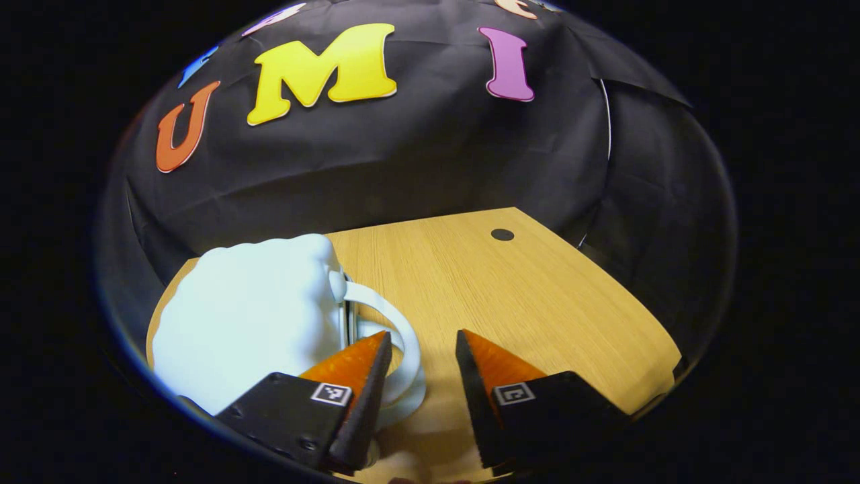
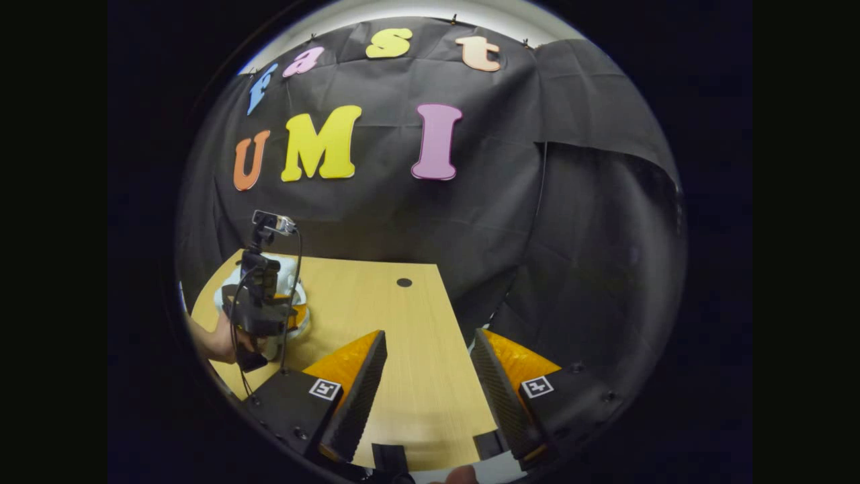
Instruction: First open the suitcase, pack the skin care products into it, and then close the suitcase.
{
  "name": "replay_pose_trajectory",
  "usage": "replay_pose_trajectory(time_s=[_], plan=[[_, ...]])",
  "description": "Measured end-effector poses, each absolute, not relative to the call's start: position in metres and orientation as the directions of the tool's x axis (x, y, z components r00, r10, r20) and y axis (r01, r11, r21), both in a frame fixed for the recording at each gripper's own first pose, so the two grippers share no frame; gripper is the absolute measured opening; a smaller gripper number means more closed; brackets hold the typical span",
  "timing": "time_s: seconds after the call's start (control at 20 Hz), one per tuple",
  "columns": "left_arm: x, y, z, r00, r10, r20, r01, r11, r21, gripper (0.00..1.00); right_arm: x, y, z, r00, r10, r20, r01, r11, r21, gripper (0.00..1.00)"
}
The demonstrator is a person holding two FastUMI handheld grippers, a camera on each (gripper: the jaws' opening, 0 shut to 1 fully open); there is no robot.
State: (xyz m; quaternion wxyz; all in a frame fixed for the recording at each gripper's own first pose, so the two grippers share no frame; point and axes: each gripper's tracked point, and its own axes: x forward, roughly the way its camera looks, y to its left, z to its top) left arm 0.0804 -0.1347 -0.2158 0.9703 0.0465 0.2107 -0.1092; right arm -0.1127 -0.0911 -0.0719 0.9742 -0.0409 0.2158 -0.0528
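Our left hand-held gripper (image 1: pixel 423 349) is spread, one finger inside the looped handle (image 1: pixel 396 329) of the white suitcase (image 1: pixel 248 316). It looks small, light and slippery — we would pinch the stiff handle. The right hand-held gripper (image 2: pixel 430 356) is spread too, over the bare desk (image 2: pixel 410 383).

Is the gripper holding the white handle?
No, the left hand-held gripper is open, with the suitcase handle beside one finger, not pinched.

A pale, white, rounded suitcase (image 1: pixel 248 316) is seen lying on the left part of the wooden counter (image 1: pixel 537 302), its lid shut. A white looped carry handle (image 1: pixel 396 329) is turned toward the counter's middle.
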Motion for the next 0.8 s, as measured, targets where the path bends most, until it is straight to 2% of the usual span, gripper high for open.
replay_pose_trajectory(time_s=[0.15, 0.3, 0.4, 0.5, 0.65, 0.8], plan=[[0.071, -0.120, -0.137, 0.952, -0.153, -0.266, 0.188, 0.975, 0.114, 0.93, -0.085, -0.087, -0.050, 0.935, -0.103, -0.338, 0.083, 0.994, -0.073, 0.78], [0.054, -0.110, -0.056, 0.988, -0.122, -0.093, 0.132, 0.984, 0.116, 0.94, -0.059, -0.066, -0.027, 0.964, -0.043, -0.261, 0.033, 0.999, -0.044, 0.78], [0.039, -0.107, -0.023, 0.995, -0.099, -0.033, 0.101, 0.991, 0.082, 0.95, -0.044, -0.043, -0.015, 0.973, 0.017, -0.230, -0.022, 1.000, -0.019, 0.79], [0.022, -0.101, -0.002, 0.998, -0.064, -0.002, 0.064, 0.996, 0.056, 0.96, -0.031, -0.024, 0.001, 0.981, 0.056, -0.184, -0.057, 0.998, -0.002, 0.78], [0.020, -0.097, -0.004, 0.999, -0.051, -0.012, 0.052, 0.999, 0.005, 0.96, -0.022, -0.006, 0.015, 0.991, 0.074, -0.109, -0.074, 0.997, 0.005, 0.78], [0.008, -0.088, -0.007, 1.000, -0.020, -0.022, 0.020, 1.000, 0.006, 0.96, -0.020, 0.010, 0.007, 0.986, 0.109, -0.127, -0.108, 0.994, 0.020, 0.79]])
